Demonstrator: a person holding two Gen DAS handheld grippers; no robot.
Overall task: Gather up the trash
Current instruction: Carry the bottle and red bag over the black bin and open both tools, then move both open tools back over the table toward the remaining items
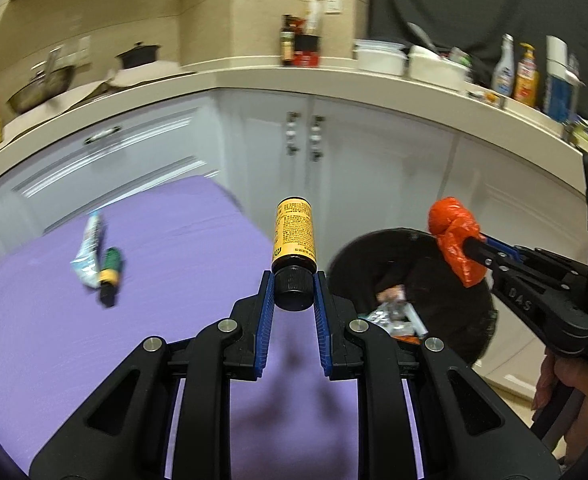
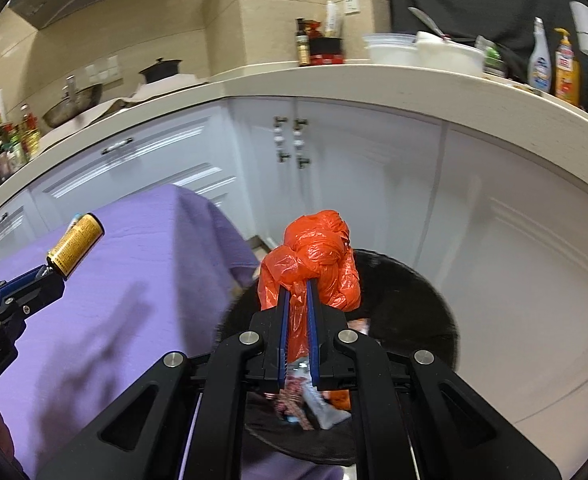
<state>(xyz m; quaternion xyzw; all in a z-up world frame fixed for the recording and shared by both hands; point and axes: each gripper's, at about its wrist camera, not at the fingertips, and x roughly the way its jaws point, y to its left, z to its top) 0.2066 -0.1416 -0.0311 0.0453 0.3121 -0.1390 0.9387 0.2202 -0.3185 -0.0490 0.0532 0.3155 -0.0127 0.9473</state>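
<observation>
Orange bag point(image 2: 314, 260) (pinched) above bin point(image 2: 426, 300)

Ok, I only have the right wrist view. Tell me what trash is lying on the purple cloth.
Observer: Two pieces. A crumpled tube and a small green bottle lie side by side, touching, on the purple cloth.
Operator: Now tell me how the left gripper has the yellow bottle.
Observer: The left gripper pinches the yellow bottle by its black cap, squarely between the blue pads. The bottle's body points straight out past the fingertips.
</observation>
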